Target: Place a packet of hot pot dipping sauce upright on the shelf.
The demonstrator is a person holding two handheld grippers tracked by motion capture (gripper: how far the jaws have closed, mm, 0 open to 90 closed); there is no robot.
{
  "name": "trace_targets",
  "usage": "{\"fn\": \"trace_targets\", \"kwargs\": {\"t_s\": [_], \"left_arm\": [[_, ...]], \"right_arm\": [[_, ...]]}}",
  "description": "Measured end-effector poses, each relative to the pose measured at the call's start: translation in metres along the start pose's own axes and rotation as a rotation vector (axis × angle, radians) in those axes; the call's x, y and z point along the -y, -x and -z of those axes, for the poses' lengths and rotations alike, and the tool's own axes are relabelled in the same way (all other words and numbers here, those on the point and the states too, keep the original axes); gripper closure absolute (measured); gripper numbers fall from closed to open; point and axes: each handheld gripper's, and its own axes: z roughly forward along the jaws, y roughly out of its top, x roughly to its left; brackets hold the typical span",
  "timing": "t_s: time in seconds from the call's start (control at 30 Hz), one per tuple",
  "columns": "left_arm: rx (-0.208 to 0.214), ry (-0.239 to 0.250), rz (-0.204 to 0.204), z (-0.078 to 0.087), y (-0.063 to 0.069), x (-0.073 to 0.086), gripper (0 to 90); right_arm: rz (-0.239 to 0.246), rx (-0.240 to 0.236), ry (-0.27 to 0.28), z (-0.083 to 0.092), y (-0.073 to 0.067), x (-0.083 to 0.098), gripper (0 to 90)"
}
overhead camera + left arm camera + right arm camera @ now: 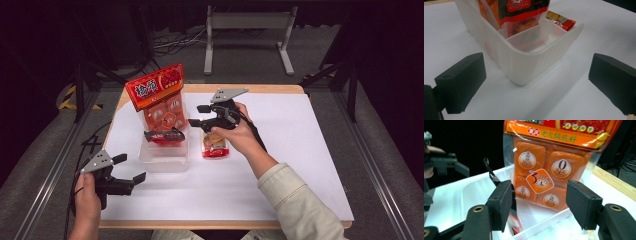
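A clear plastic bin (164,159) sits left of the table's middle. A tall bag of orange blocks with a red header (161,102) stands in it. A dark red packet (164,136) lies across the bin's top. A second red and yellow packet (215,146) lies flat on the table just right of the bin, under my right hand. My right gripper (196,115) is open and empty, its jaws facing the orange bag (541,170) across the bin's rim (549,221). My left gripper (133,167) is open and empty near the front left, pointing at the bin's corner (524,62).
The white table sheet (300,150) has free room on its right half. The wooden table edge (260,88) runs along the back. A metal stand (247,30) and cables lie on the floor behind.
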Motion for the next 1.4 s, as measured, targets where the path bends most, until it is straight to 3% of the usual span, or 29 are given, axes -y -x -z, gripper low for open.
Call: {"fn": "trace_targets", "kwargs": {"t_s": [0.27, 0.37, 0.67, 0.9, 1.4], "left_arm": [[-0.003, 0.003, 0.006, 0.000, -0.001, 0.000, 1.9], [-0.002, 0.002, 0.003, 0.000, -0.001, 0.001, 1.9], [0.003, -0.003, 0.000, -0.001, -0.001, 0.001, 1.9], [0.001, -0.004, 0.002, 0.000, -0.001, 0.004, 1.9], [-0.004, -0.003, 0.018, 0.005, 0.002, 0.010, 1.9]], "right_arm": [[0.012, 0.043, 0.025, 0.005, 0.015, 0.003, 37.8], [-0.001, 0.051, -0.022, 0.006, 0.022, 0.003, 38.7], [-0.034, 0.071, -0.060, 0.002, 0.040, 0.010, 34.3], [-0.083, 0.098, -0.109, -0.007, 0.062, 0.024, 32.8], [-0.179, 0.136, -0.219, -0.021, 0.090, 0.050, 34.9]]}}
